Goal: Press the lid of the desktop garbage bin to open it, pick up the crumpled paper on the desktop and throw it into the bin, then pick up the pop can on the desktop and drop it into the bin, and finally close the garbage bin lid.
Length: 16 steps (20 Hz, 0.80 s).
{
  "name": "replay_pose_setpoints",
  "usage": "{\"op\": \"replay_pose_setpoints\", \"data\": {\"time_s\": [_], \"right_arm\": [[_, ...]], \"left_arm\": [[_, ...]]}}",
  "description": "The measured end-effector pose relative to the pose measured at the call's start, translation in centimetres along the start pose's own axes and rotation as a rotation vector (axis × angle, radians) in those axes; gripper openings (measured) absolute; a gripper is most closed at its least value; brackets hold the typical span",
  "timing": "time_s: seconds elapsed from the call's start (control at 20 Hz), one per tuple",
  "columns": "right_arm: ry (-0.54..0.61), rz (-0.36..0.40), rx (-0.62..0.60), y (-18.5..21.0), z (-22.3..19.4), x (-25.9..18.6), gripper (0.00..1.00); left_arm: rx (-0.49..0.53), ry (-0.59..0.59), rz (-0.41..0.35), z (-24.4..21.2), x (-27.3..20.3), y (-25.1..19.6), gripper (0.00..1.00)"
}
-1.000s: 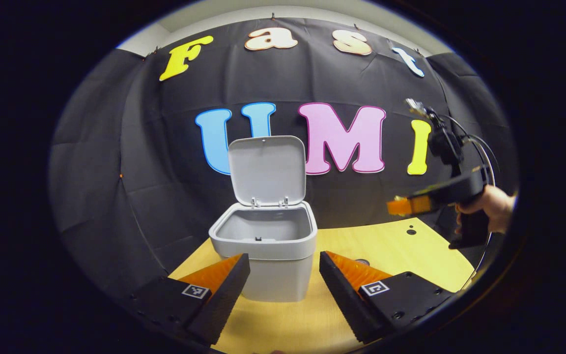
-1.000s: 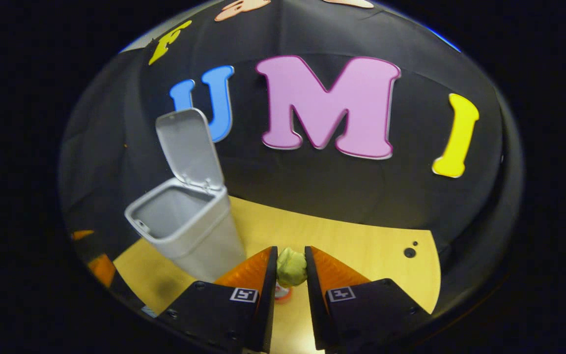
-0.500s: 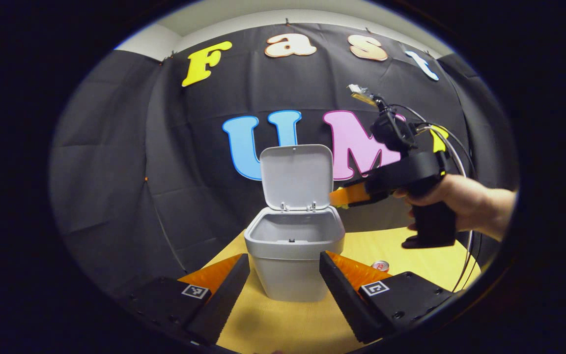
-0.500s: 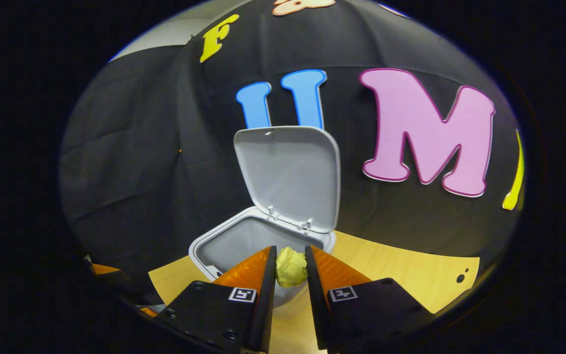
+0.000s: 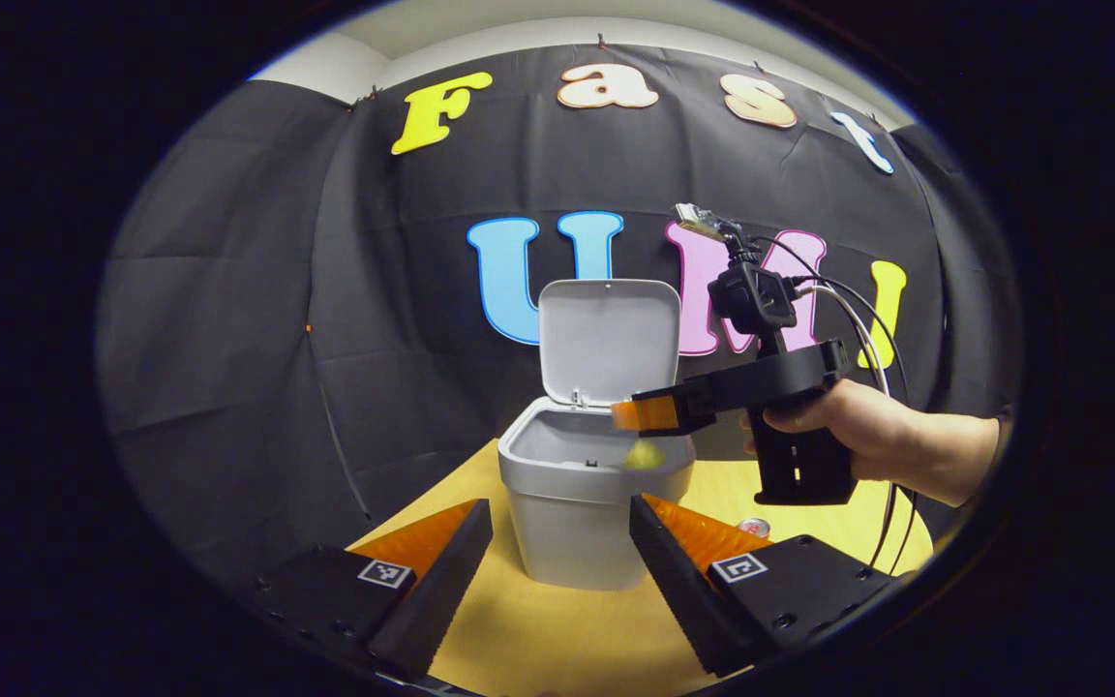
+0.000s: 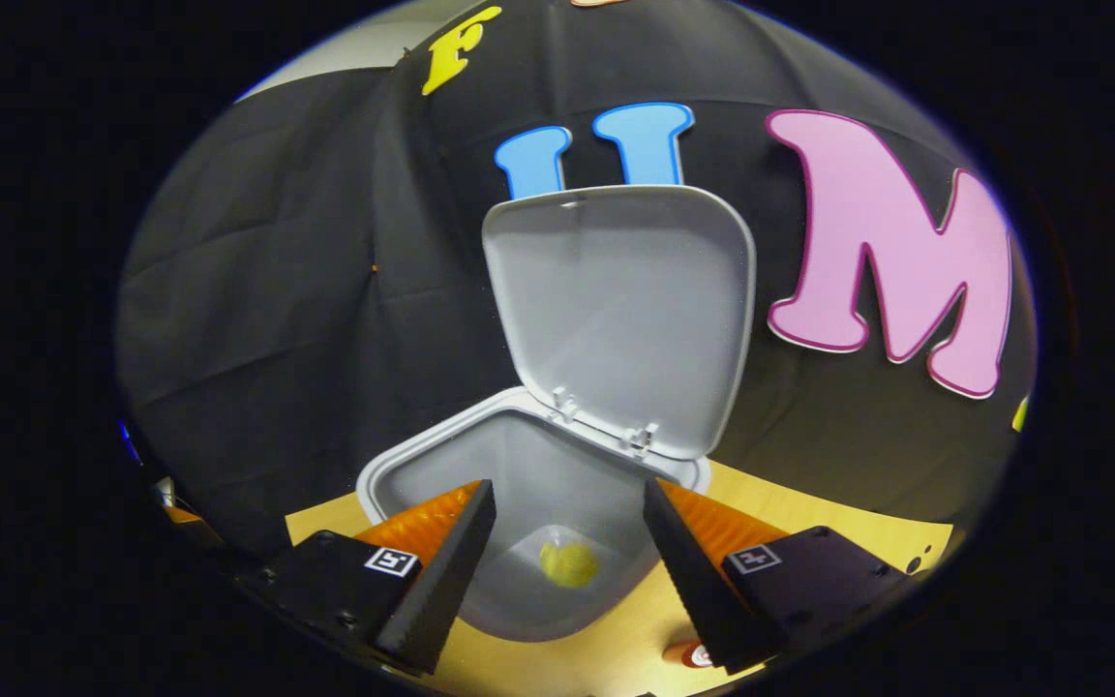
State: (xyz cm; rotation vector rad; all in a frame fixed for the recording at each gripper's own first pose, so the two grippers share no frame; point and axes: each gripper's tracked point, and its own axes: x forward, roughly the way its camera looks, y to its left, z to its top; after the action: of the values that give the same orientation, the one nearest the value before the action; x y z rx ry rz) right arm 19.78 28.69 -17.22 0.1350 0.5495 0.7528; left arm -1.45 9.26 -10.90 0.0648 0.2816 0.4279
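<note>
My right gripper (image 6: 569, 503) hangs spread over the bin (image 6: 393, 474), the crumpled paper (image 6: 567, 563) inside. My left gripper (image 5: 559, 523) waits apart, empty. Next I judge: the pop can (image 5: 754, 527).

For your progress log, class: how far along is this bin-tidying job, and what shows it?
Done: the bin lid stands open, and the crumpled paper is inside the garbage bin, below the right tool, which is open. In hand: nothing; the left tool is open too. Left: the pop can sits on the desktop beside the bin; it must go in, then the lid closes.
</note>
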Motion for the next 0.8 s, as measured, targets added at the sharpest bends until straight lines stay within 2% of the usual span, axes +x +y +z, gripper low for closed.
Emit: {"op": "replay_pose_setpoints", "data": {"time_s": [0.15, 0.35, 0.6, 0.8], "right_arm": [[-0.067, -0.070, 0.002, -3.0, 1.6, -2.9, 0.98], [-0.174, -0.196, 0.002, -8.5, 2.8, -8.5, 0.98], [-0.268, -0.399, -0.041, -16.1, 2.2, -16.3, 0.98], [-0.282, -0.538, -0.090, -21.8, 1.0, -21.5, 0.98]], "left_arm": [[0.011, 0.000, -0.064, -1.2, 0.1, -2.0, 0.96], [0.031, 0.015, -0.201, -4.6, 1.4, -7.1, 0.96], [0.043, 0.067, -0.395, -9.5, 4.5, -16.0, 0.98], [0.103, 0.087, -0.488, -13.3, 7.9, -21.4, 0.98]]}}
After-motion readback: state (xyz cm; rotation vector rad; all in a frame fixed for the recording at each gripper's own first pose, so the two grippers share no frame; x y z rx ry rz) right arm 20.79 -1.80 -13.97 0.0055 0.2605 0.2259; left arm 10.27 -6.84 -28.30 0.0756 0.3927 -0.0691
